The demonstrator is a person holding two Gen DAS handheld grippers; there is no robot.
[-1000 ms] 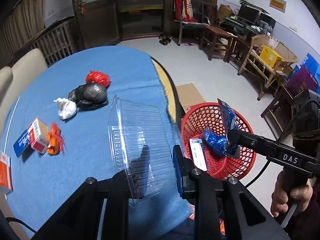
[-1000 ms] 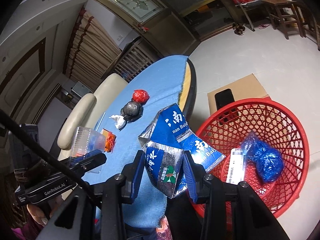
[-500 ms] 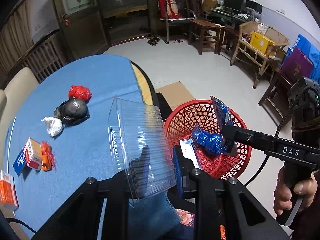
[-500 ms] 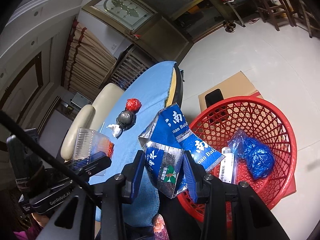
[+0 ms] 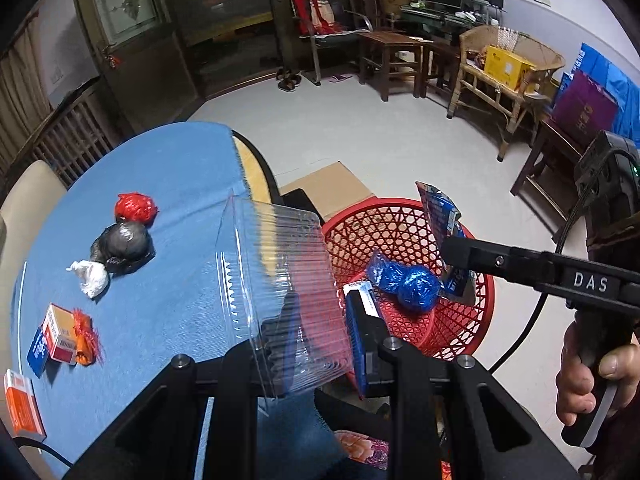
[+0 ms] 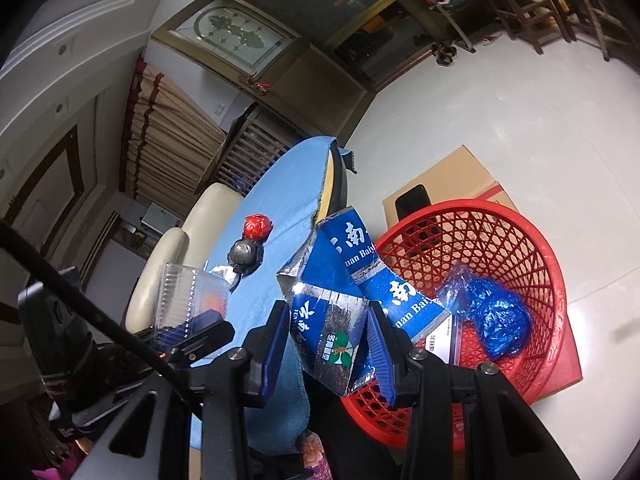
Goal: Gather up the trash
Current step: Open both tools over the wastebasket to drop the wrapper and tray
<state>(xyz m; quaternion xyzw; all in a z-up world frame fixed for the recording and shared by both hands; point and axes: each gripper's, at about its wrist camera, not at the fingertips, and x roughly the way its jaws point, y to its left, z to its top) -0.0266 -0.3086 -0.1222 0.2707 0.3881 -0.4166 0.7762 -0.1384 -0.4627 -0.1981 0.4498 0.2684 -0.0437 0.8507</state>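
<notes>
At the far left of the left wrist view, an orange box (image 5: 22, 408) lies at the near edge of the blue-covered worktop (image 5: 168, 184), with a red-and-white small box (image 5: 60, 336) just beyond it, touching an orange net scrap (image 5: 86, 336). Farther in sit a white wad (image 5: 90, 278), a black bag (image 5: 122, 246) touching it, and a red bag (image 5: 136, 208) at the far side of the black one. The left gripper (image 5: 312, 344) holds a clear plastic container (image 5: 280, 280) between its fingers, closed onto the container's near end, at the worktop's right edge. To the right, on the floor, stands the red basket (image 5: 472, 344), with a blue bag (image 5: 412, 284) and a white flat packet (image 5: 366, 300) inside. A flattened cardboard sheet (image 5: 332, 188) lies under the basket's far side. The right gripper (image 6: 330, 350) grips a crumpled blue carton (image 6: 340, 300), its fingers pressed on both sides of the carton's lower part; in the right wrist view the carton hangs over the basket's near left rim. A right hand (image 5: 592, 376) holds that gripper's handle at the far right.
</notes>
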